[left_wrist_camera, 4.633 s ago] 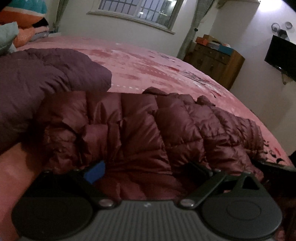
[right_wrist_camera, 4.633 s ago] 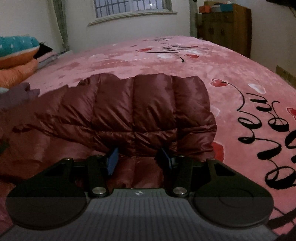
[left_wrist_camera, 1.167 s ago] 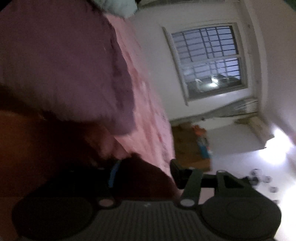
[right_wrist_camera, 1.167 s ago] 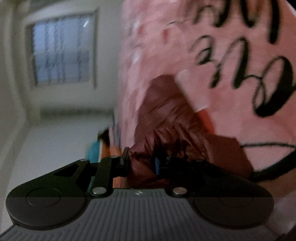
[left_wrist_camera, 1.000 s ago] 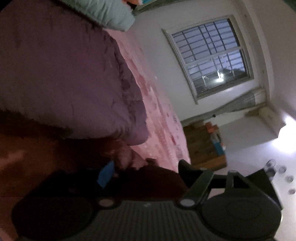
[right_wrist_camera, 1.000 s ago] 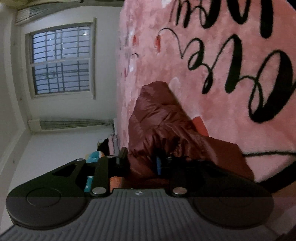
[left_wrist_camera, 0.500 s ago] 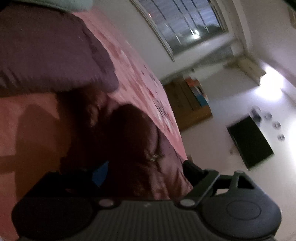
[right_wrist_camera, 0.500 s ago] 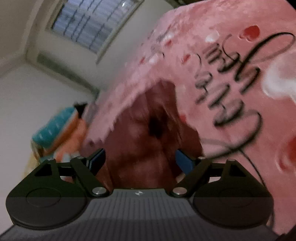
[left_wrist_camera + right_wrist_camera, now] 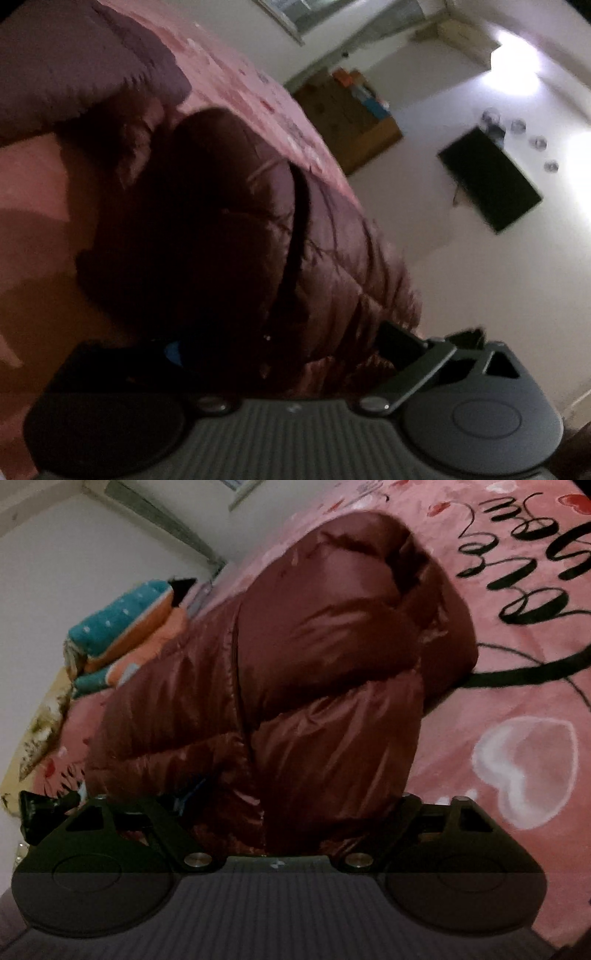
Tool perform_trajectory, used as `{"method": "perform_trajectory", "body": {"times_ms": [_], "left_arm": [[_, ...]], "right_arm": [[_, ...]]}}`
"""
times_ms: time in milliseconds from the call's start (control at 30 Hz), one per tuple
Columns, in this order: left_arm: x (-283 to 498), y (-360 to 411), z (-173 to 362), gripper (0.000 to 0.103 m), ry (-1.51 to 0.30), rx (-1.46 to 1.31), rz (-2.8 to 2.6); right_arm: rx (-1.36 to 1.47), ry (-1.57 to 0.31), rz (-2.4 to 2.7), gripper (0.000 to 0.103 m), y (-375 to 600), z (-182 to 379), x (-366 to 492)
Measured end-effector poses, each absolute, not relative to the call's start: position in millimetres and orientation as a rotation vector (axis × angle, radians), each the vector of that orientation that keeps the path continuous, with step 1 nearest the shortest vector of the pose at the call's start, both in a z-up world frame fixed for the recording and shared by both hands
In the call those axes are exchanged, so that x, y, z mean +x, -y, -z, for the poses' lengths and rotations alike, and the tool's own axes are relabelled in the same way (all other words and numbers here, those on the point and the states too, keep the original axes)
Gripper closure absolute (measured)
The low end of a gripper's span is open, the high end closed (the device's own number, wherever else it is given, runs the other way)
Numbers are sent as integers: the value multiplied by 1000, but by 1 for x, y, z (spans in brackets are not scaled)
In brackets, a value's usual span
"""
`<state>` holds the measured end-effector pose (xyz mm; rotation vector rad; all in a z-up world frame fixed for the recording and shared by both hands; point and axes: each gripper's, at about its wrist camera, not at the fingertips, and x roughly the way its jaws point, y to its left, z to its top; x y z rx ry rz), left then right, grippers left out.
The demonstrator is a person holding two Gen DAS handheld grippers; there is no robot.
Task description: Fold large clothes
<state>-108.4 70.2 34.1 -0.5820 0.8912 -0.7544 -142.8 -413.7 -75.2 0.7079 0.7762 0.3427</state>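
Observation:
A dark red quilted puffer jacket (image 9: 236, 236) lies bunched and folded over on the pink bedspread (image 9: 33, 177). In the left wrist view my left gripper (image 9: 286, 347) hangs close over the jacket's near edge. Its jaws are opening wide, with fabric lying between the fingers and no pad pressing on it. In the right wrist view the jacket (image 9: 314, 657) fills the middle as a rounded bundle. My right gripper (image 9: 295, 805) sits at its near end. Its jaws stand wide and are closing a little, the puffy fabric bulging between them without being pinched.
A purple quilt (image 9: 74, 62) lies beside the jacket on the left. Teal and orange folded bedding (image 9: 125, 627) is stacked at the bed's far side. A wooden dresser (image 9: 351, 122) and a wall screen (image 9: 491, 181) stand beyond the bed. Black lettering (image 9: 524, 605) marks the bedspread.
Both grippers let go of the jacket and their jaws spread wide. Both views rolled back toward level and pulled back, and the jacket now lies folded on the bed.

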Motion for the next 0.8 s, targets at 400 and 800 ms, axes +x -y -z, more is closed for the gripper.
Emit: {"method": "perform_trajectory", "body": {"times_ms": [400,800], "left_arm": [[-116,-16,-34,66,-999,-397,918],[-174,-40,-87,74,-861,-596,1133]], "right_arm": [[746,-770,-397,77,386,49,-169],[1037,-548,-544,82,397,26,-248]]}}
